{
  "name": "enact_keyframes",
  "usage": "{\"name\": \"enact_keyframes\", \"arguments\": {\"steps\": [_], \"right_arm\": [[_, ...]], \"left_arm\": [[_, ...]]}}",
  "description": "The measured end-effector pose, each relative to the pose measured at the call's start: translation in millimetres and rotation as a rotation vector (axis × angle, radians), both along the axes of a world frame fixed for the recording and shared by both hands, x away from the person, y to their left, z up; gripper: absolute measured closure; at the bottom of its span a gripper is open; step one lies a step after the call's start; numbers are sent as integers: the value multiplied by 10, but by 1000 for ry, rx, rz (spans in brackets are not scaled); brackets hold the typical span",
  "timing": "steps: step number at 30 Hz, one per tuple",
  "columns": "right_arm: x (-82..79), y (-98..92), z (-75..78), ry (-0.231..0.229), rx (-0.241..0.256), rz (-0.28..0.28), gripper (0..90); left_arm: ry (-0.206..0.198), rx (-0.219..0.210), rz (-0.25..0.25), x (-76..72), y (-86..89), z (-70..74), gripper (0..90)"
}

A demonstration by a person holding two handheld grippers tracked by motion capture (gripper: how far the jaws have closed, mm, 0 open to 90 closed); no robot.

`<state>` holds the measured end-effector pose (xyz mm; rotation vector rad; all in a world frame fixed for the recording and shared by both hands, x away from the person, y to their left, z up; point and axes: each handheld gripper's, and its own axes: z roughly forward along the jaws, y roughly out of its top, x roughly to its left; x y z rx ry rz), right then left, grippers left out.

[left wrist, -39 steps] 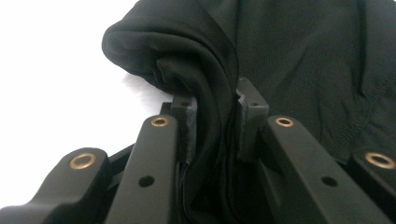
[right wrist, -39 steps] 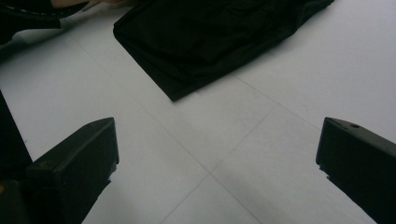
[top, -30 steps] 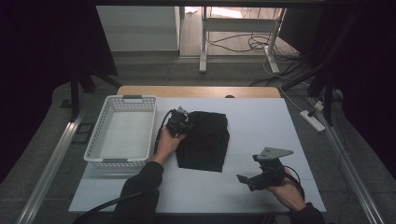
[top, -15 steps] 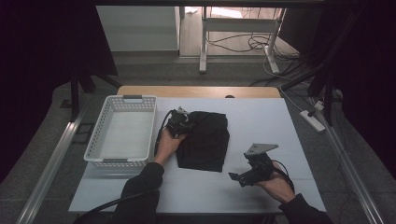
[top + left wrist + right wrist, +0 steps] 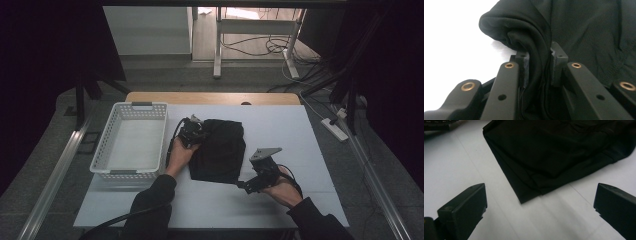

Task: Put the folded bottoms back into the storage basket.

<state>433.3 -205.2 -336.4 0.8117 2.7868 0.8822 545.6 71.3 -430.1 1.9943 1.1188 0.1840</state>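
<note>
Item: folded black garment [image 5: 219, 150], lying on the white table [image 5: 280, 200] just right of the white basket [image 5: 131, 142].

Left gripper [image 5: 192, 134]: jaws closed on a bunched fold at the garment's corner nearest the basket.

Right gripper [image 5: 246, 185]: jaws spread wide, holding nothing, poised at the garment's near corner on the side away from the basket.

Progress, as judged: one corner secured; second grasp outstanding; basket empty, garment not yet transferred.

Obscured: garment type and layer count indistinct, dark on dark; left pads [image 5: 523, 65] partly buried in cloth.
</note>
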Motion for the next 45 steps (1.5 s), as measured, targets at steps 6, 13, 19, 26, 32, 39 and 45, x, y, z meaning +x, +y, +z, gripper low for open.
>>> {"name": "enact_keyframes", "arguments": {"steps": [6,13,19,26,32,39,45], "right_arm": [[102,145,-50,-4,8,24,0],[192,312,-109,-6,-7,64,0],[279,477,-153,-4,-11,78,0],[324,621,-239,2,-20,118,0],[315,705,-385,-7,-88,154,0],[273,741,-479,-56,-159,185,0],[271,729,-478,-55,-165,209,0]], "left_arm": [[-5,9,3,-7,-8,3,740],[-4,8,3,-7,-7,3,740],[-5,10,3,-8,-7,3,740],[-4,10,3,-7,-6,3,740],[-3,8,3,-6,-5,2,740],[-2,8,6,-6,-5,2,740],[2,1,10,-2,-3,0,739]]}}
